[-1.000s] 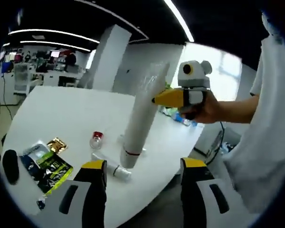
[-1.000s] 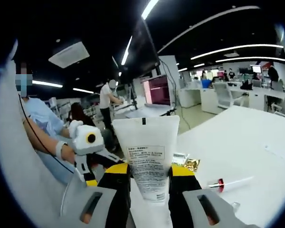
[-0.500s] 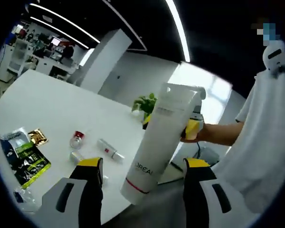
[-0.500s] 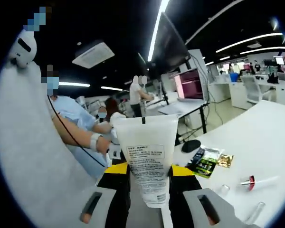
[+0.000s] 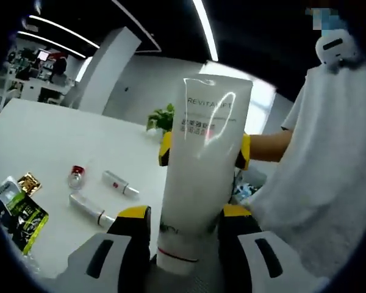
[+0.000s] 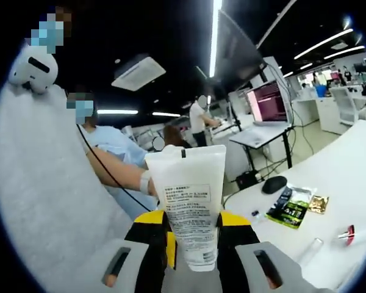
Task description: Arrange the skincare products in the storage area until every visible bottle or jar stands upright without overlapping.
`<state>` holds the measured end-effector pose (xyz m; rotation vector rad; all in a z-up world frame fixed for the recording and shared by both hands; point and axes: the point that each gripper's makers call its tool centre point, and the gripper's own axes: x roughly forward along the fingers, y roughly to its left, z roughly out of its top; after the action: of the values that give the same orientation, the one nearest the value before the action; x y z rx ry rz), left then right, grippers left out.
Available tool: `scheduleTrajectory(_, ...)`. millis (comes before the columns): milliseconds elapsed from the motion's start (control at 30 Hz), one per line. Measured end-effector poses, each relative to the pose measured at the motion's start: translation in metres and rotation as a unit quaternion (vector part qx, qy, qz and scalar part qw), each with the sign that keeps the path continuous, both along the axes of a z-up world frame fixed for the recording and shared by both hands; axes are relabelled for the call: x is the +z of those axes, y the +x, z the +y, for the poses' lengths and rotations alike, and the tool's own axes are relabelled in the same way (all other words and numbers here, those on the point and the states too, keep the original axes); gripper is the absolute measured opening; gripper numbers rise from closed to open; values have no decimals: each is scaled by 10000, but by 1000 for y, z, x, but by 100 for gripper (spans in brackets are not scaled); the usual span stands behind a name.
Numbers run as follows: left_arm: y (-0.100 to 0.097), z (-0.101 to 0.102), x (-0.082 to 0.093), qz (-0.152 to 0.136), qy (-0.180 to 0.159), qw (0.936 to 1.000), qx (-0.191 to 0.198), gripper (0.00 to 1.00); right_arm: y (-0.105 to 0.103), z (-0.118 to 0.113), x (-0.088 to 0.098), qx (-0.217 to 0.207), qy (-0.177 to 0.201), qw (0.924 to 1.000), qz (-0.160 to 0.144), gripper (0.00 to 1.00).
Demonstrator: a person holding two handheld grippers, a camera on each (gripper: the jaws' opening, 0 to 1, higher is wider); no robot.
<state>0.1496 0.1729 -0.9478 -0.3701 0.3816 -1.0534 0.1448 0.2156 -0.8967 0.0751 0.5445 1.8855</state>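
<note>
Between the two grippers, held clear above the white counter (image 5: 43, 140), a white skincare tube (image 5: 202, 165) is the object in hand. Right gripper (image 6: 192, 227): its yellow-tipped jaws are clenched on the tube (image 6: 189, 207) partway along its length, the printed back label facing the camera and the flat crimped end uppermost in the right gripper view. Left gripper (image 5: 184, 213): its jaws flank the tube's lower, cap-end portion, close on either side; contact cannot be confirmed, so whether they are released or gripping cannot be told. In the left gripper view the tube's long axis runs nearly straight up, crimped end up and away from the left jaws, cap end down between them; the right gripper's yellow tips show on both sides of the tube higher up. The tube is thus spanned by both grippers, with the right the one surely holding it; a hand-over or a re-grip near the cap appears to be the step in hand.

On the counter to the left lie two slim tubes (image 5: 119, 183) (image 5: 90, 209), a small red-capped vial (image 5: 76, 177), a green sachet (image 5: 21, 220) and a gold packet (image 5: 28, 182), all lying flat, none yet stood upright.
</note>
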Motion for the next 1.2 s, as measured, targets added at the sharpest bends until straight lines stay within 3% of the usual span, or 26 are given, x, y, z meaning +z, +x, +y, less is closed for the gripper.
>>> scheduleTrajectory(167,-3,-4,-1,23,-2,9999,-119,34,-5,-3,-1,204,-60,9998,-33,24)
scheduleTrajectory(333,-2,-3,18,275,-579,9979,-127,35,-4,-4,9,211,148,9995,172,24)
scheduleTrajectory(433,1,-1,19,141,-479,9988,6,34,-1,-5,11,181,180,9995,187,24)
scheduleTrajectory(500,3,0,16,403,-463,9981,76,34,1,-5,8,132,134,9996,207,24)
scheduleTrajectory(667,7,3,22,386,-526,9973,337,31,10,-4,11,-223,293,9968,711,25)
scheduleTrajectory(767,13,6,25,356,-504,9965,556,29,21,-4,13,-624,378,9913,1100,26)
scheduleTrajectory(900,18,7,28,373,-498,9952,751,27,28,-3,14,-936,513,9846,1382,26)
scheduleTrajectory(1067,26,10,13,454,-130,9925,1127,26,35,0,1,-1280,279,9858,1055,27)
scheduleTrajectory(1200,30,10,4,628,22,9891,1334,25,39,4,-10,-1581,64,9816,1066,27)
